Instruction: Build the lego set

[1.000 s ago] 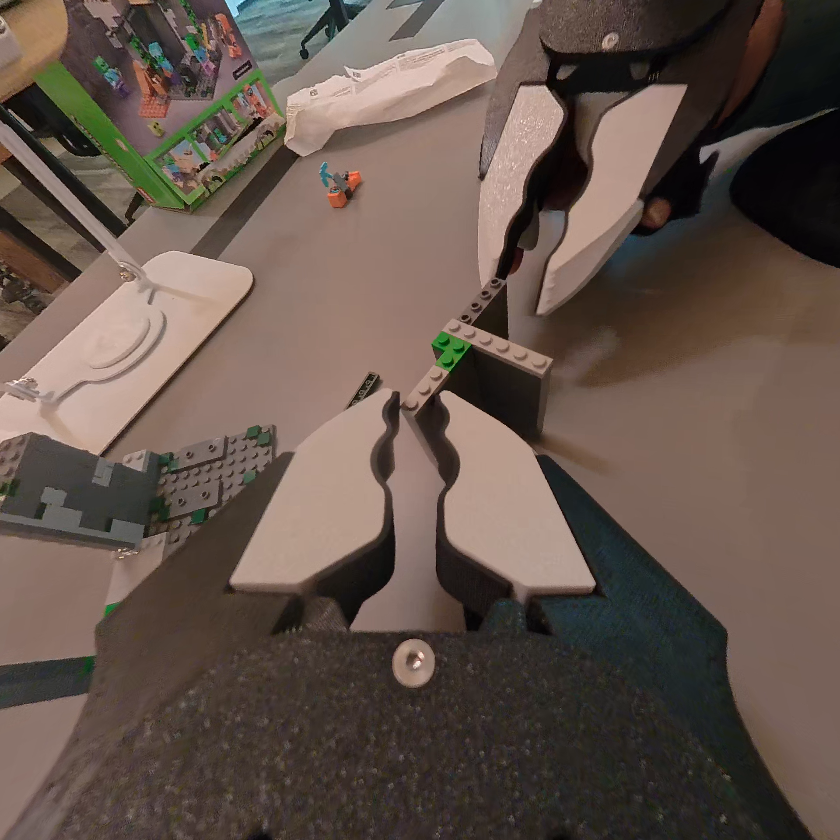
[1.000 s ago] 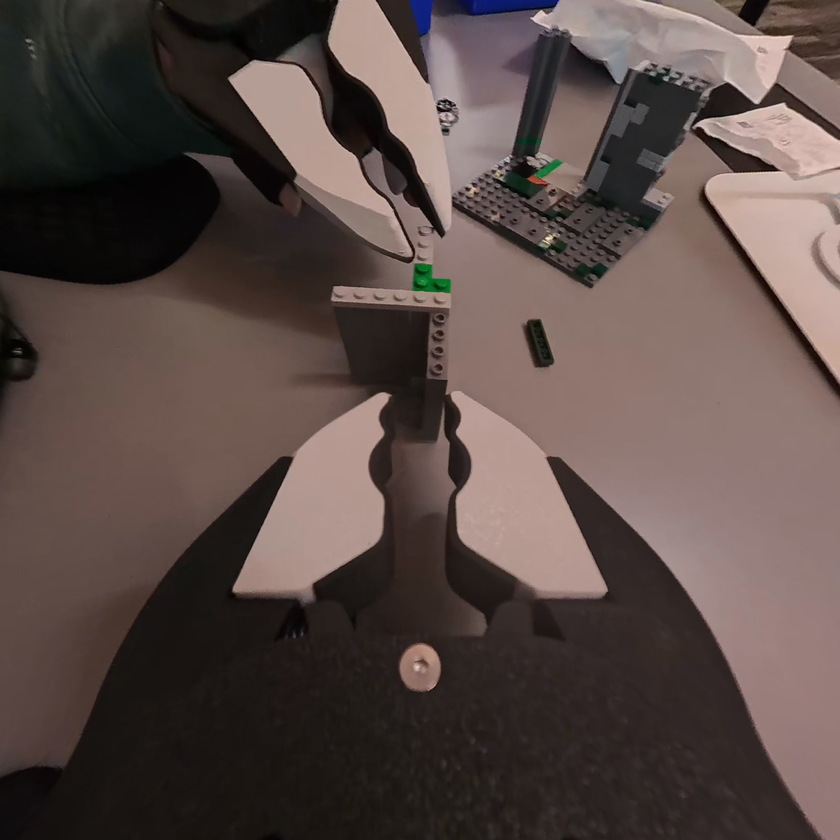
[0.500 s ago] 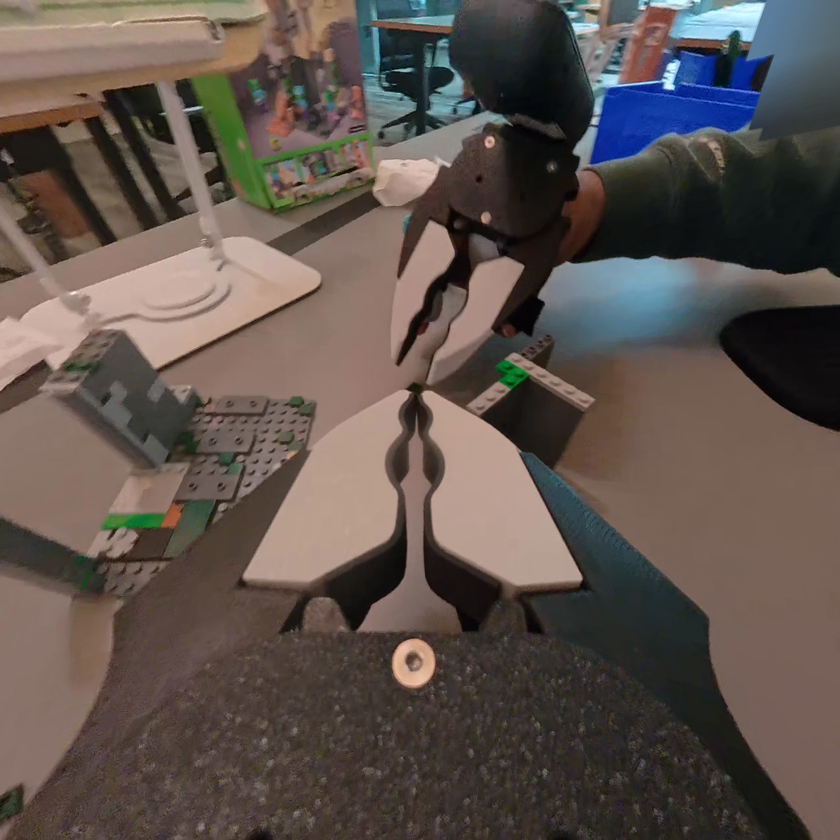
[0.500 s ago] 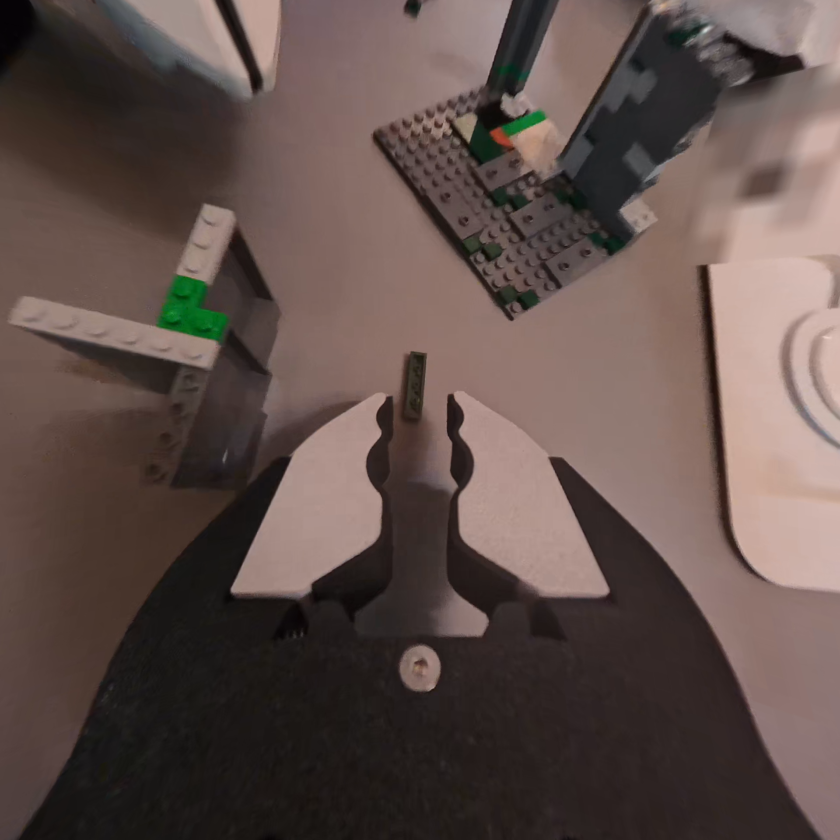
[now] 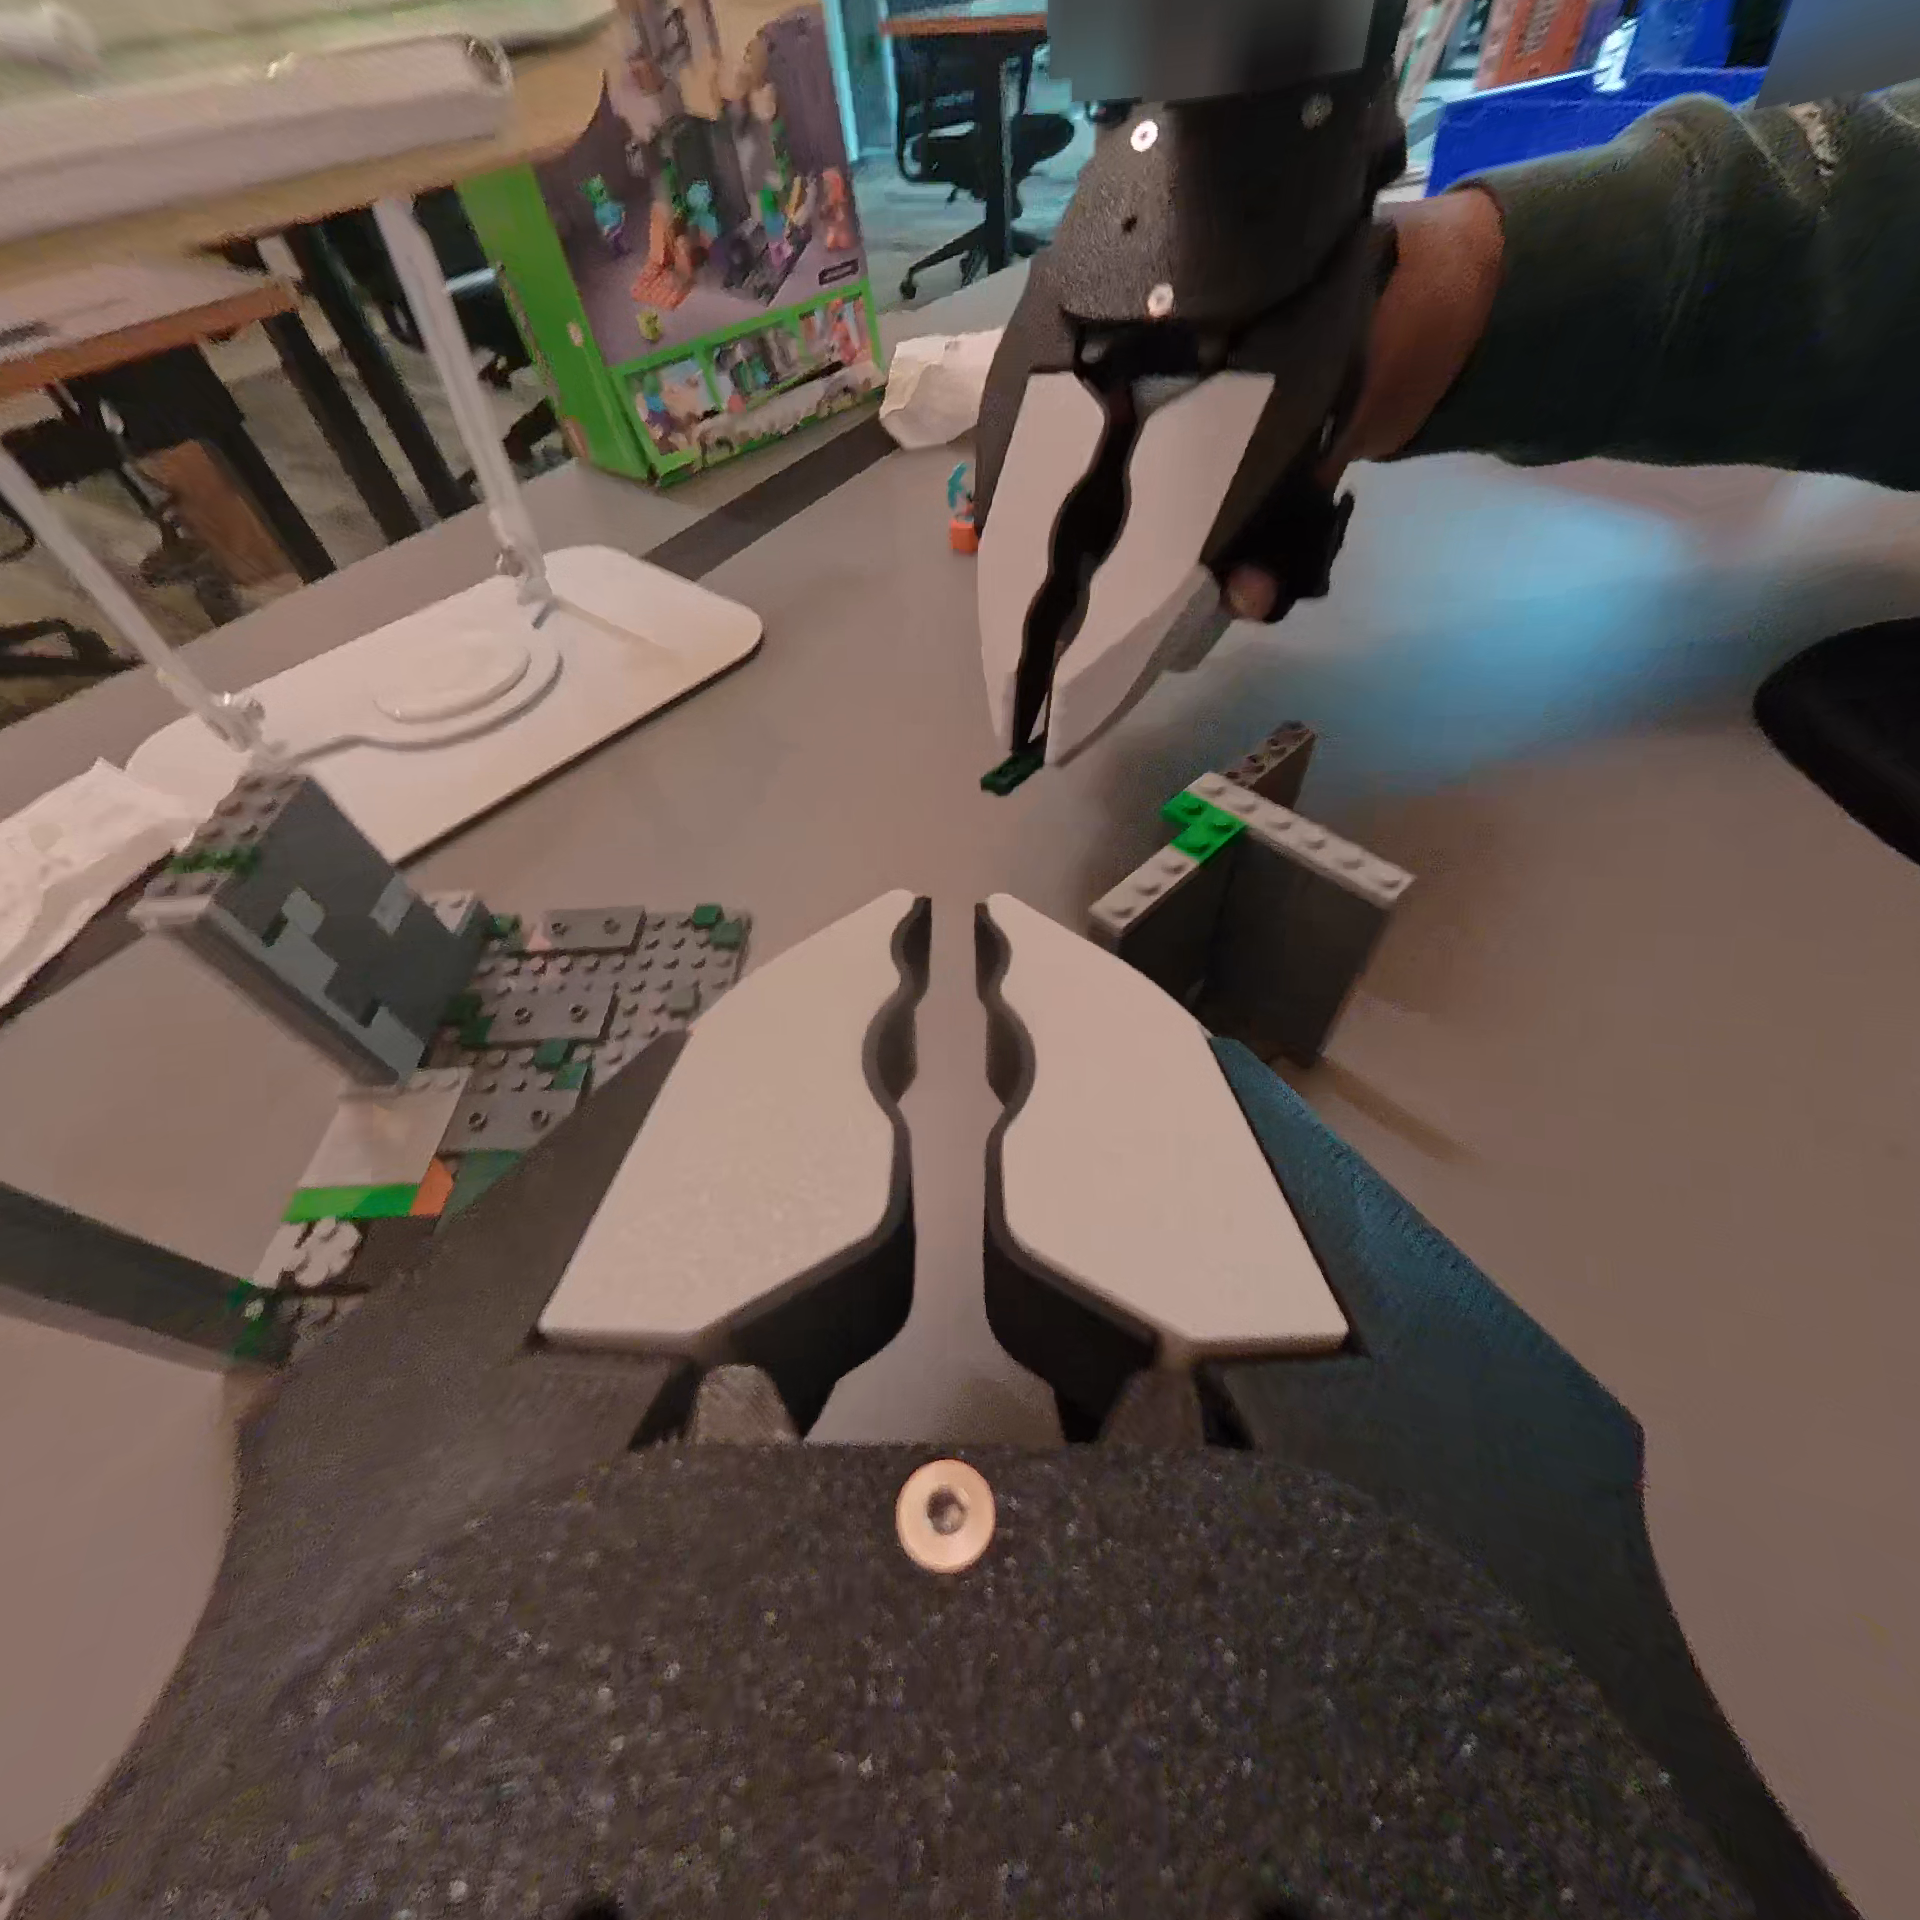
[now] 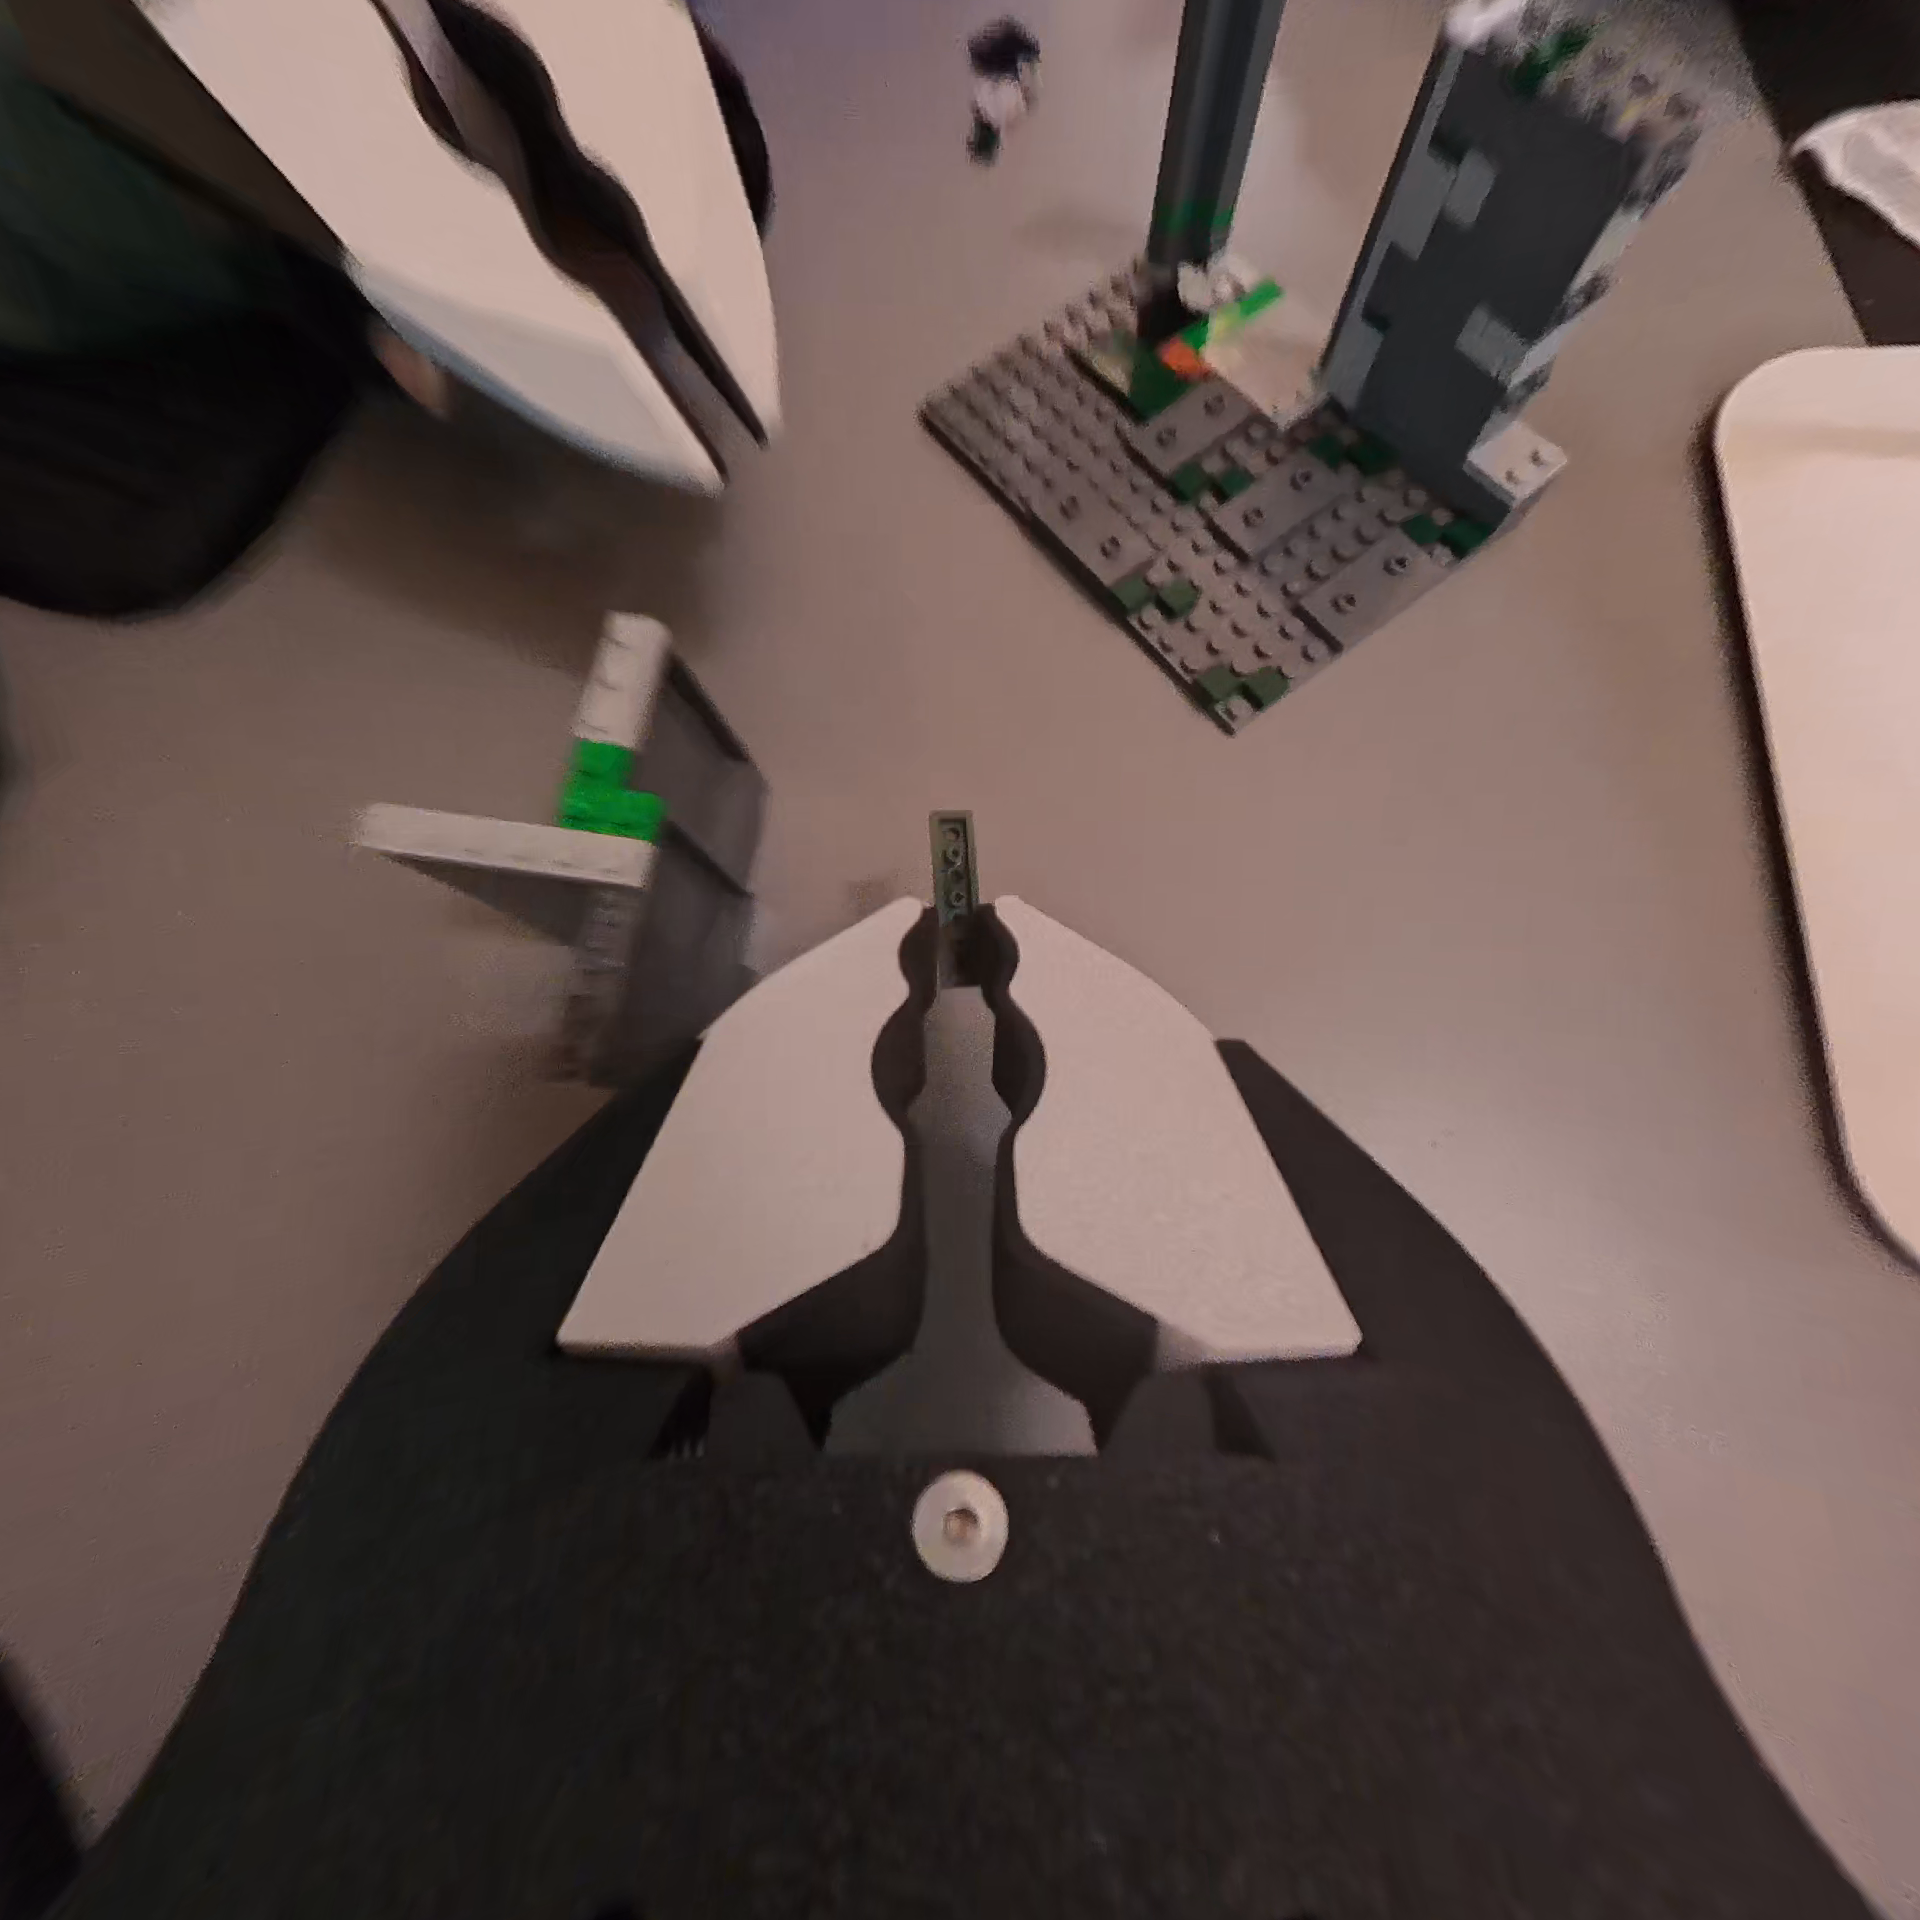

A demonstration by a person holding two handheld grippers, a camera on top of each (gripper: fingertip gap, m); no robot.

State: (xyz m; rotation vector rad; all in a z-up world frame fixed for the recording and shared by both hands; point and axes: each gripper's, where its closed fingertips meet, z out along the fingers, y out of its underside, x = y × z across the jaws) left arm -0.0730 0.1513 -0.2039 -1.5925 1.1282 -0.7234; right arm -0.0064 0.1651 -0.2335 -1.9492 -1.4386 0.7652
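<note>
The right gripper [image 6: 958, 914] is seen pinching one end of a dark green plate strip [image 6: 954, 868], a thin one-stud-wide piece; in the left wrist view the strip [image 5: 1010, 774] hangs clear of the grey table [image 5: 1558, 1039]. Half a second earlier the strip lay flat on the table ahead of parted fingers, so a pickup is judged complete and placement is next. The left gripper [image 5: 951, 914] is held empty, its pale fingers spread by a narrow gap; a second ago it was steadying the corner wall and has since been drawn back.

The corner wall [image 5: 1247, 914], two smooth dark grey panels capped with light grey studded strips and a bright green L-shaped plate [image 5: 1200, 826], stands just beside the left gripper. Farther left, a studded grey baseplate [image 5: 582, 997] carries a blocky grey tower [image 5: 301, 925]. Beyond are a glossy white lamp base [image 5: 436, 675] and the green set box [image 5: 717, 260]. The strip's destination cannot be told
</note>
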